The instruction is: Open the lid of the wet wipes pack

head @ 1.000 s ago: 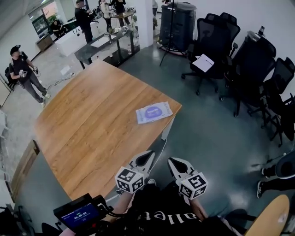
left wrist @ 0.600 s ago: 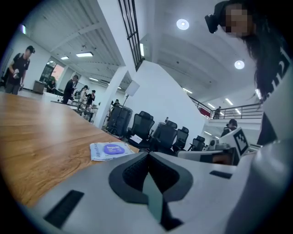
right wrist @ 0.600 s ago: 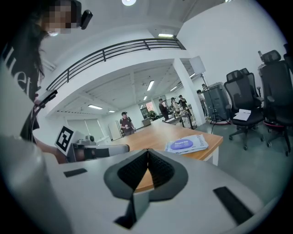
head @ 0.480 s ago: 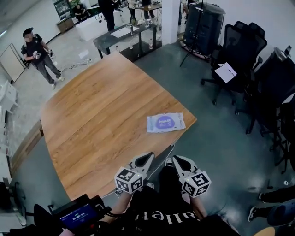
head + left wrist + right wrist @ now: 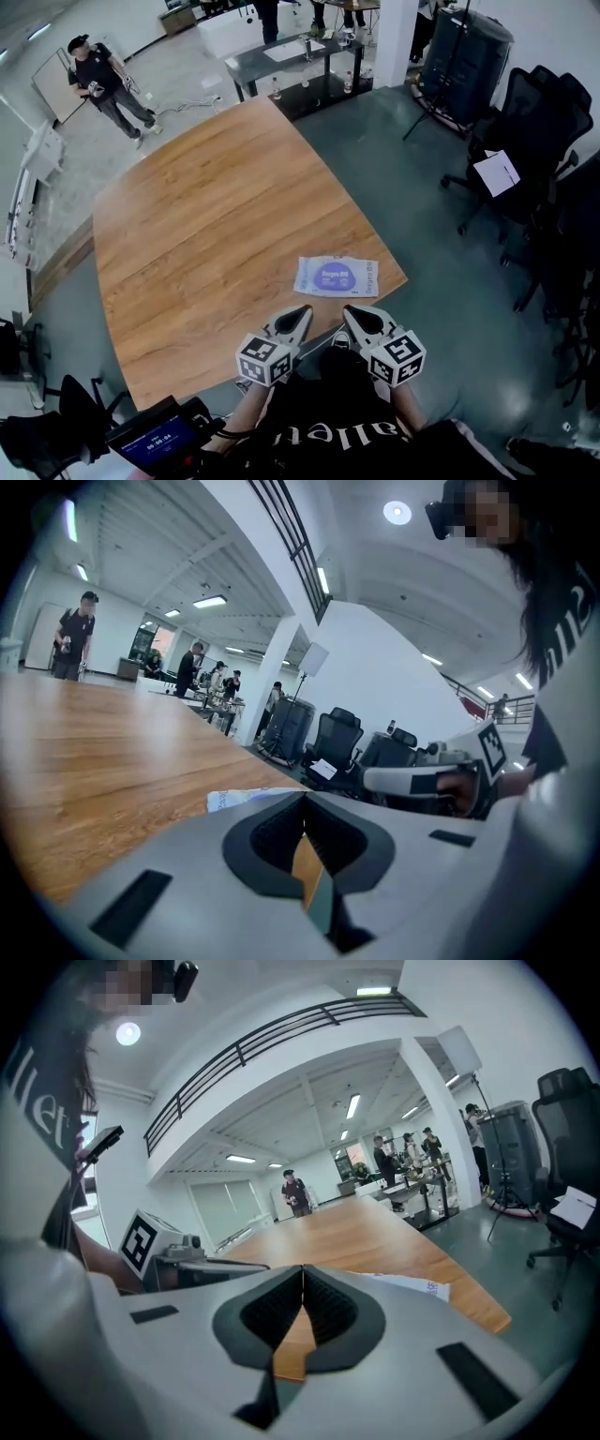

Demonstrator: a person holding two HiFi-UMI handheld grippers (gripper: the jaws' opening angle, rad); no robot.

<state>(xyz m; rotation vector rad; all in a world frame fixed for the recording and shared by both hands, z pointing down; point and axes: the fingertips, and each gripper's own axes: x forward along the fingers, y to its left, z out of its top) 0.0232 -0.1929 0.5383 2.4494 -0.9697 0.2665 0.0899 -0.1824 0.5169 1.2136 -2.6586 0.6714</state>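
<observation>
Wooden tabletop, one pack on it
The brown plank tabletop (image 5: 216, 216) carries a single wet wipes pack (image 5: 337, 277). The pack lies flat at about 4 o'clock from the tabletop's middle, near the corner and close to both edges, purple label facing up.

I see my left hand-held gripper (image 5: 300, 313) and right hand-held gripper (image 5: 348, 311) side by side at the near edge of the wooden tabletop (image 5: 206, 225). Each one's jaws look drawn together into a single tip. The wet wipes pack (image 5: 336, 277) lies flat just ahead of both tips, not touching either, close to the tabletop's corner beyond the right hand-held gripper. Behind the left hand-held gripper, low at my side, sits a small lit screen (image 5: 157, 433). Far ahead and to the left a person (image 5: 101, 80) stands on the floor. Black office chairs (image 5: 539, 131) crowd well off to the right.
</observation>
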